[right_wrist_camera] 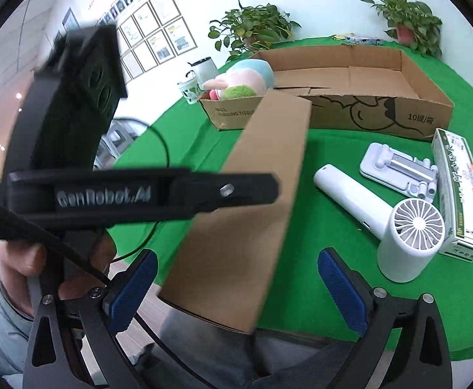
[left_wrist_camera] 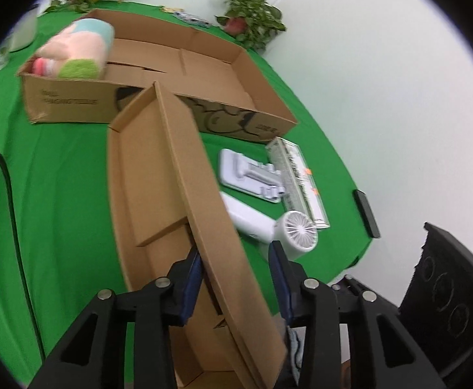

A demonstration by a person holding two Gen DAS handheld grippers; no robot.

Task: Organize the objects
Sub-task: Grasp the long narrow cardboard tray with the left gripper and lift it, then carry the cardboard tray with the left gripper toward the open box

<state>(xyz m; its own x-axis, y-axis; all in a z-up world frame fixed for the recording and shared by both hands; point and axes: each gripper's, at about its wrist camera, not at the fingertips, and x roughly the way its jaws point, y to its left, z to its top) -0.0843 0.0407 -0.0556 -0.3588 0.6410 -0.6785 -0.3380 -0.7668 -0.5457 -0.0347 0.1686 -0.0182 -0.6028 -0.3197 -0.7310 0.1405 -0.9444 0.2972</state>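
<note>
A small open cardboard box (left_wrist_camera: 158, 191) is tilted above the green table, its right wall between the fingers of my left gripper (left_wrist_camera: 236, 259). The jaws stand apart around that wall; whether both pads touch it is unclear. The same box (right_wrist_camera: 252, 201) fills the middle of the right wrist view, with the left gripper's body across it. My right gripper (right_wrist_camera: 236, 288) is open and empty below the box. A white handheld fan (right_wrist_camera: 389, 227), a white phone stand (right_wrist_camera: 398, 168) and a green-white carton (right_wrist_camera: 460, 191) lie on the table to the right.
A large open cardboard box (right_wrist_camera: 366, 110) stands at the back with a plush toy (right_wrist_camera: 243, 81) in its left end. Mugs (right_wrist_camera: 197, 77) and potted plants (right_wrist_camera: 252, 29) stand behind. A black cable (left_wrist_camera: 9, 194) runs at the left. The table's front edge (right_wrist_camera: 333, 337) is close.
</note>
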